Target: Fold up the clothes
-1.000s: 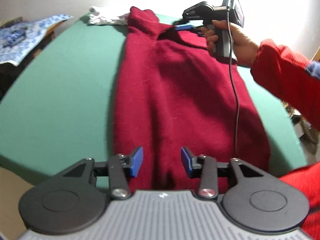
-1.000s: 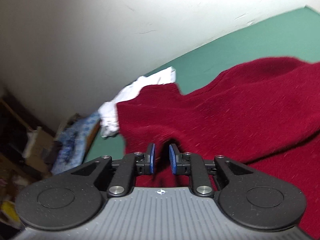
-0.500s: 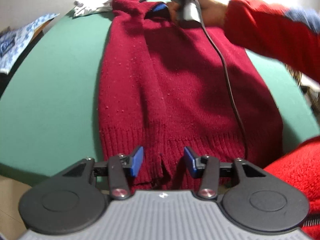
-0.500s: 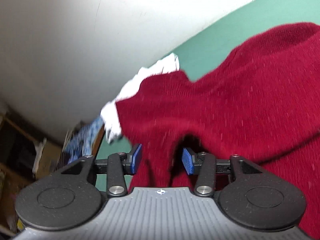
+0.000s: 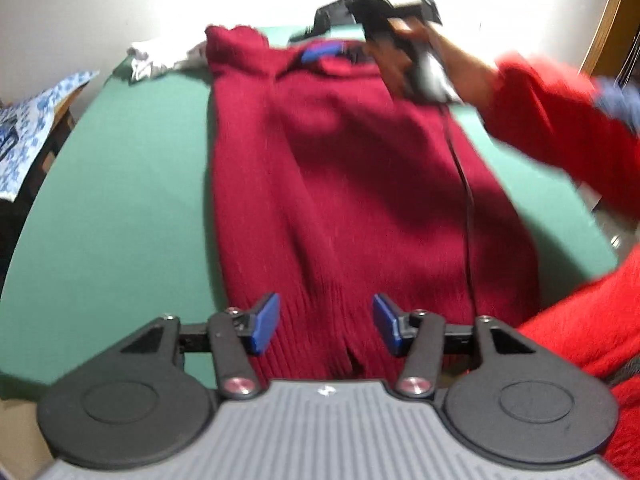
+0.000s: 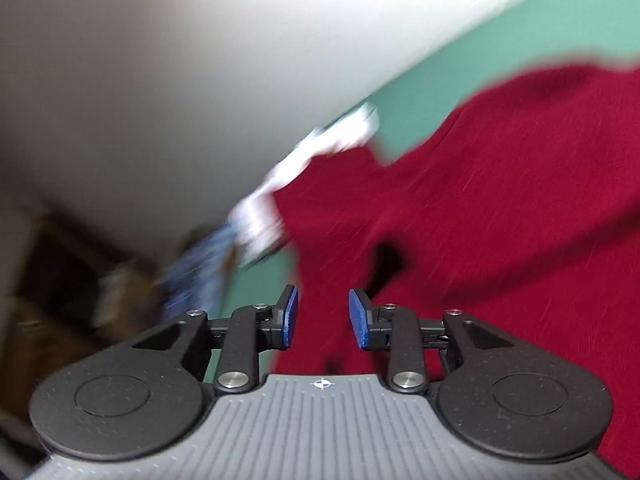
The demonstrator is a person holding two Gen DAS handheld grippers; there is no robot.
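Note:
A dark red knit sweater lies lengthwise on the green table, ribbed hem toward me, folded into a long strip. My left gripper is open, its blue pads either side of the hem, holding nothing. My right gripper is at the sweater's far collar end, held in a hand with a red sleeve. In the right wrist view the right gripper is open just above the red knit, empty; the view is blurred.
A white garment is bunched at the table's far left corner, touching the sweater's top. A blue-and-white patterned cloth lies off the table's left edge. A black cable trails over the sweater's right side. A pale wall stands behind.
My right gripper opened, letting go of the sweater's collar end, and has lifted slightly. My left gripper stayed open and drew back to the hem.

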